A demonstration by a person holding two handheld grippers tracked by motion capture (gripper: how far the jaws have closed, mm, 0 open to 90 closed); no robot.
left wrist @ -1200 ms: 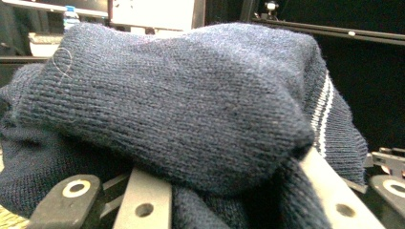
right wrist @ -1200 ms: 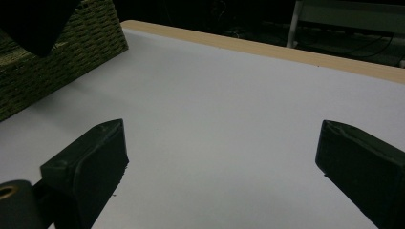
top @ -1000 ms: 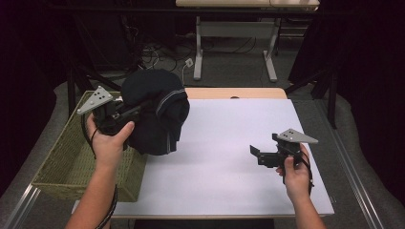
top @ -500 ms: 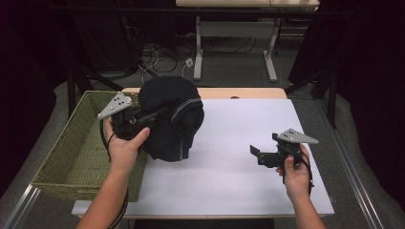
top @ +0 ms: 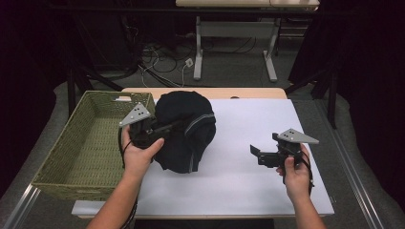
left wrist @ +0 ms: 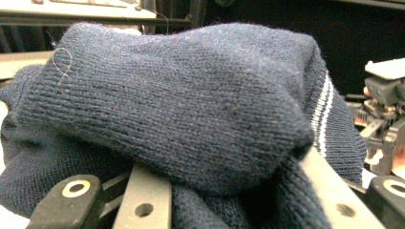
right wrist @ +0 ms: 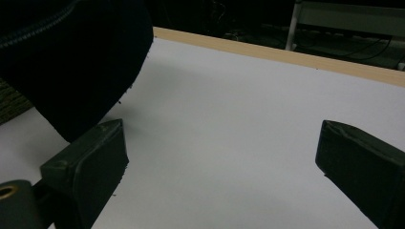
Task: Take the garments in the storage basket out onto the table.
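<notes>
In the high view, my left gripper [top: 165, 129] is clamped on a dark navy sweater [top: 186, 131]. The sweater hangs as a bunched bundle from my jaws. Its lower part is at the left part of the white sheet [top: 239, 157] that covers the bench [top: 205, 93]; I cannot tell if it touches the sheet. Just beside the bundle, on its left, stands a woven basket [top: 76, 148], at the left edge of the bench. My left hand [top: 138, 152] holds the gripper close to the basket's right wall. My right gripper [top: 258, 155] is well apart from the sweater, over the right part of the sheet, and my right hand [top: 296, 174] holds it low above the sheet. Its jaws stand apart and nothing is between them.

In the left gripper view, the knitted navy cloth [left wrist: 181, 119] lies thick over my jaws and is pinched between them. At its right edge I see two thin white stripes [left wrist: 322, 109]. Behind it, at the far right, the other gripper [left wrist: 382, 119] is visible.

In the right gripper view, my two black jaws are wide open over the bare white sheet [right wrist: 224, 129]. The dark sweater [right wrist: 71, 57] is at the upper left, near my left-side jaw. I cannot tell if they touch. The wooden edge of the bench [right wrist: 286, 57] runs behind the sheet.
</notes>
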